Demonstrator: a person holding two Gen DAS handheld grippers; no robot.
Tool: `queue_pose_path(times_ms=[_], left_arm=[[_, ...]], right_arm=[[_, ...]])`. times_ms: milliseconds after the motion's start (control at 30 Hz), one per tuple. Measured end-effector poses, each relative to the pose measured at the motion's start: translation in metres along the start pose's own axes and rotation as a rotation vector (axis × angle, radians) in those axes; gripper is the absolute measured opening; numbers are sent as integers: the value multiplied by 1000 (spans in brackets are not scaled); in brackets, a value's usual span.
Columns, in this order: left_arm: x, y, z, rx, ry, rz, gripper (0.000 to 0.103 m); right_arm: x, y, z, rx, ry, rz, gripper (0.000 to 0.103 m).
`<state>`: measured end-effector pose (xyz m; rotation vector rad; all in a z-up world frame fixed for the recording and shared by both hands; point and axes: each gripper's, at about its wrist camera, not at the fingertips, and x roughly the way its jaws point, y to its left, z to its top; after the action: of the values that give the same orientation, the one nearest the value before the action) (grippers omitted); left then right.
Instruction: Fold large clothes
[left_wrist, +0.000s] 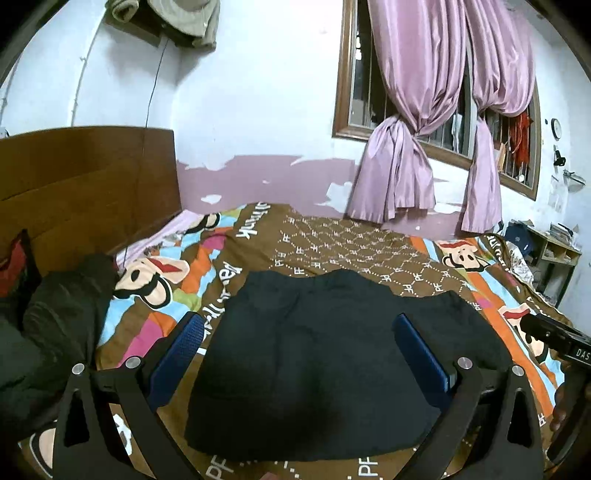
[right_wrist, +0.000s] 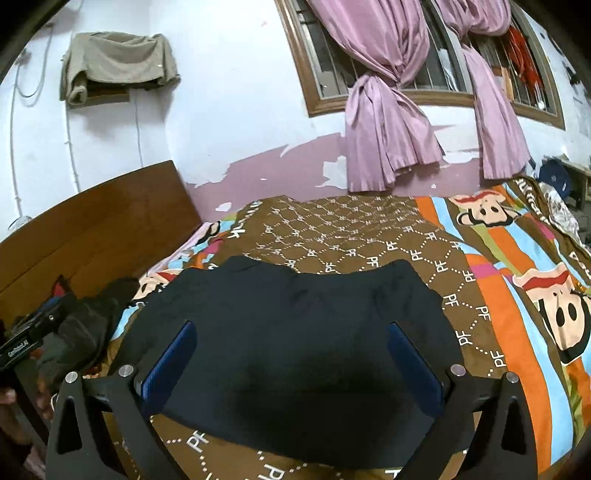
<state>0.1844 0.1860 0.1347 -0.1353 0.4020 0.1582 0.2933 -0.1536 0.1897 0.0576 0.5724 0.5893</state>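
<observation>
Garment (left_wrist: 325, 354), dark and folded into a broad rectangle, lay flat on the bedspread (left_wrist: 369, 240) in the middle of the bed, its near edge toward both cameras. Left tool (left_wrist: 299, 350) hovered above the garment's left part, blue pads (left_wrist: 177, 354) spread wide, gripping nothing. Right tool (right_wrist: 291, 358) hung likewise above the garment's right part, pads (right_wrist: 413, 362) equally wide apart, empty. From the left wrist view, caught the right tool's black body at the right edge with part of a hand (left_wrist: 559, 406) below it; from the right wrist view, glimpsed the left tool's body at the left edge. Dark clothes pile (left_wrist: 55, 314) sat at the bed's head end, beside the wooden headboard (left_wrist: 85, 184), apart from the folded garment. Beyond the bed: peeling wall, barred window (left_wrist: 443, 110) with knotted purple curtains (left_wrist: 399, 166), a beige cloth (right_wrist: 118, 59) draped high on the wall. Cannot tell whether either tool touched the fabric.
</observation>
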Motion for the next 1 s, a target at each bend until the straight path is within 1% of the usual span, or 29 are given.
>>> queue_pose_path(times_ms=[67, 200, 300, 533, 633, 733, 900, 1000], left_arm=[[-6, -1, -1, 12, -4, -3, 101], [-18, -2, -5, 23, 1, -33, 101], [-27, -2, -7, 30, -1, -35, 101], [-44, -1, -16, 47, 3, -35, 101], [-50, -2, -21, 61, 1, -41, 101], [-56, -2, -28, 65, -8, -40, 101], [-60, 4, -44, 52, 7, -19, 101], [-62, 11, -53, 42, 5, -3, 101]], right_arm=[[-7, 7, -3, -12, -8, 4, 103], [-22, 16, -9, -22, -23, 19, 103], [-33, 23, -15, -30, -39, 37, 103], [-56, 42, -30, -121, -86, 87, 103], [-63, 48, -35, -147, -83, 115, 103], [-66, 50, -40, -142, -70, 129, 103], [-64, 49, -50, -91, -21, 62, 103], [-67, 49, -60, -87, -44, 32, 103]])
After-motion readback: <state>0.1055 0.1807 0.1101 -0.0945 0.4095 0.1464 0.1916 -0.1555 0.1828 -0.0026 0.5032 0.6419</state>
